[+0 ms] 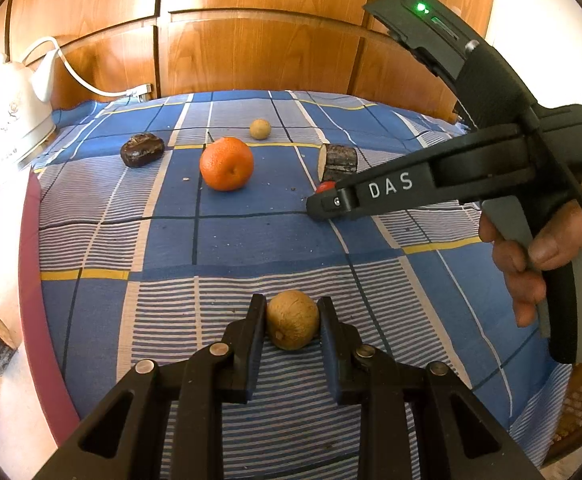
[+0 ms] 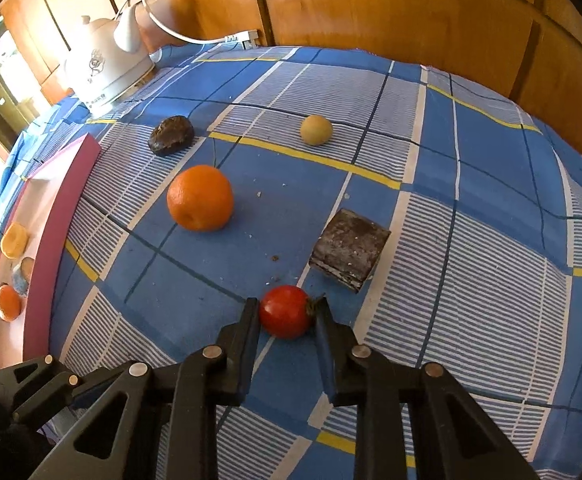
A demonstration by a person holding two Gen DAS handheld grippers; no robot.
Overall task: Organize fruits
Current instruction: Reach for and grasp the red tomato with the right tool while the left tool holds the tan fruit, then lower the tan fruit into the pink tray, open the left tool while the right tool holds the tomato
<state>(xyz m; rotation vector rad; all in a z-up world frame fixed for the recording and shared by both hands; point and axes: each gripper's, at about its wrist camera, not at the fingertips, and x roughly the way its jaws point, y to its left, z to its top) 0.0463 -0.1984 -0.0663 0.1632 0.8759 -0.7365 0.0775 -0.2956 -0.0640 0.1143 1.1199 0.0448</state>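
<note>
My left gripper (image 1: 292,320) is shut on a tan round fruit (image 1: 292,319) just above the blue checked cloth (image 1: 251,240). My right gripper (image 2: 287,312) is shut on a small red fruit (image 2: 285,311); it also shows in the left wrist view (image 1: 325,202), with the red fruit (image 1: 326,187) at its tip. An orange (image 1: 227,164) (image 2: 200,197), a small yellowish round fruit (image 1: 260,129) (image 2: 316,130), and a dark brown lump (image 1: 143,149) (image 2: 171,135) lie on the cloth.
A wood log piece (image 1: 339,161) (image 2: 350,254) lies beside the right gripper. A white kettle (image 1: 7,112) (image 2: 107,68) stands at the far left. A pink-rimmed tray (image 2: 57,216) at the left holds an orange (image 2: 9,302) and other pieces. Wooden cabinets stand behind.
</note>
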